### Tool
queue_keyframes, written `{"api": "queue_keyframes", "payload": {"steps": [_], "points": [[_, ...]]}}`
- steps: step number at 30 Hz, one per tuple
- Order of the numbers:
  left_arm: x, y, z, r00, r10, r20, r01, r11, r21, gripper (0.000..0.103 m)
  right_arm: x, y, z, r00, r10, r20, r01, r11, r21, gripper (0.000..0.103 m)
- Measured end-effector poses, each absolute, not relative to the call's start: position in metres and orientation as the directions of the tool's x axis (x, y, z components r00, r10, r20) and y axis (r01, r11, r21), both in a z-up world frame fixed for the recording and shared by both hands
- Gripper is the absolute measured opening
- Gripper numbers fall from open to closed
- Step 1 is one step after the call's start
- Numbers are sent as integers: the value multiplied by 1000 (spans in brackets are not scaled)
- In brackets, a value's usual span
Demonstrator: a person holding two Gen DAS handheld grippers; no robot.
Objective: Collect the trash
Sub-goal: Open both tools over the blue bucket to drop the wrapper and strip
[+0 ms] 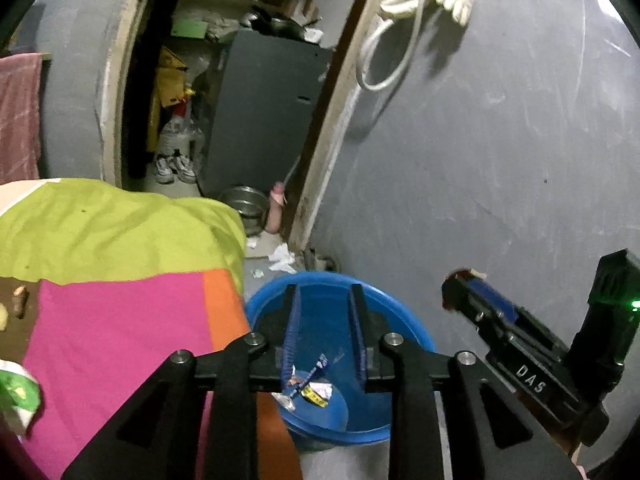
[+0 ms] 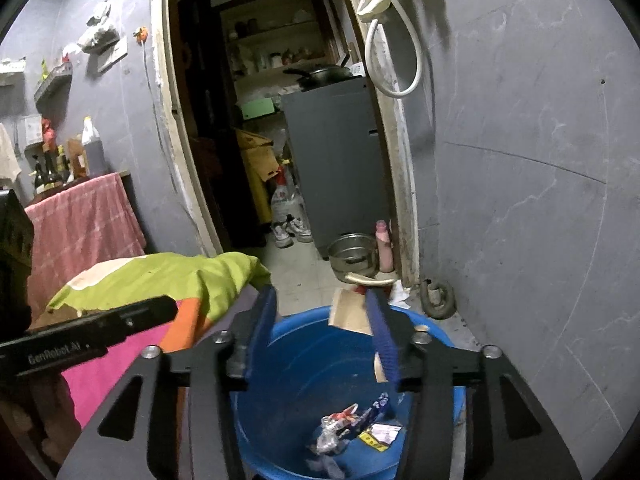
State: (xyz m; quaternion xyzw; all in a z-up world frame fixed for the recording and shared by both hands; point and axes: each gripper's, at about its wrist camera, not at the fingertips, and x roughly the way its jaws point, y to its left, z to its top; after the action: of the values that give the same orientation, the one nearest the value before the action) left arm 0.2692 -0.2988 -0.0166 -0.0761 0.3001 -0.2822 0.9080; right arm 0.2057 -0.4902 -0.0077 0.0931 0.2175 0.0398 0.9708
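A blue plastic bucket point(image 1: 400, 312) stands on the floor beside the bed; it also shows in the right wrist view point(image 2: 288, 360). Crumpled wrappers point(image 2: 352, 428) lie at its bottom, also seen in the left wrist view point(image 1: 308, 392). My left gripper point(image 1: 325, 320) is open and empty above the bucket. My right gripper point(image 2: 324, 320) is open above the bucket; a brown cardboard piece point(image 2: 350, 312) rests against its right finger, tilted over the rim. The right gripper shows at the right edge of the left wrist view point(image 1: 464, 292) with a brown scrap at its tip.
A bed with a green, pink and orange cover point(image 1: 120, 264) lies left of the bucket, with bits of trash on it point(image 1: 18, 300). A grey wall point(image 1: 500, 160) is on the right. A doorway ahead shows a grey cabinet point(image 2: 336, 160), steel pot point(image 2: 352, 256), shoes and paper scraps point(image 1: 282, 260).
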Motion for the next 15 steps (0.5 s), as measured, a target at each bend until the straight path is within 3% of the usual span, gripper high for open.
{"api": "queue_keyframes", "payload": {"steps": [8,15], "points": [[260,-270,8,704,-538,-463,444,843,-304,23,220,-475,-11,833,184,-522,-66,969,238,52],[244,-243,25,746,-516,-421,428,856,-290,23,202,-456,14,869,161,-467,-74,977,201,52]]}}
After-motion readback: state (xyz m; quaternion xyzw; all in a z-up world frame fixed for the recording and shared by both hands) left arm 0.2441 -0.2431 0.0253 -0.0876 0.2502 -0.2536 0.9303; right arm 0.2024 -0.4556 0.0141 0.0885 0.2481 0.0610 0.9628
